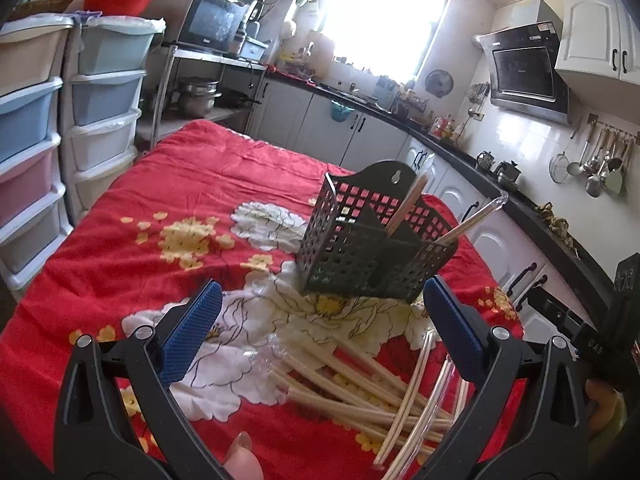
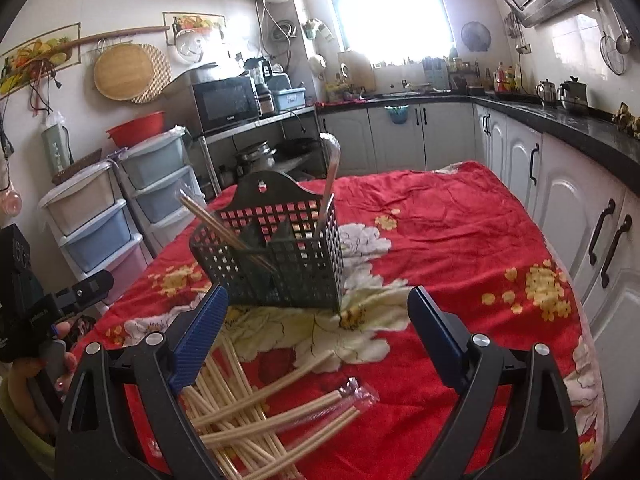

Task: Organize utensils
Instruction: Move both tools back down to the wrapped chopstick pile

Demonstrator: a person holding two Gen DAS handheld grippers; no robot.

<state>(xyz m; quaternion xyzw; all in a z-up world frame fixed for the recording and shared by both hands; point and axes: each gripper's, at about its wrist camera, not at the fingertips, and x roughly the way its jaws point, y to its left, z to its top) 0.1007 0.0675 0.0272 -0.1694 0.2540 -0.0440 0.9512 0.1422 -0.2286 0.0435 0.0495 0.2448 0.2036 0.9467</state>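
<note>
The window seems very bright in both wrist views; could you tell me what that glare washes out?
Left wrist view: the window is blown out white, hazing the countertop clutter below it. Right wrist view: the window is likewise overexposed, the sill items silhouetted; the black caddy stays clear.

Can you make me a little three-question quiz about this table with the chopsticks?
1. True or false: the left gripper is holding a chopstick.
2. The black caddy stands on: A) a bare wooden table, B) a red flowered cloth, C) the black counter.
3. Where are most of the wrapped chopsticks: in the caddy or loose on the cloth?

Key:
1. False, both it and the right gripper are open and hold nothing.
2. B.
3. Loose on the cloth, in a pile in front of the caddy; only a few stand in it.
</note>
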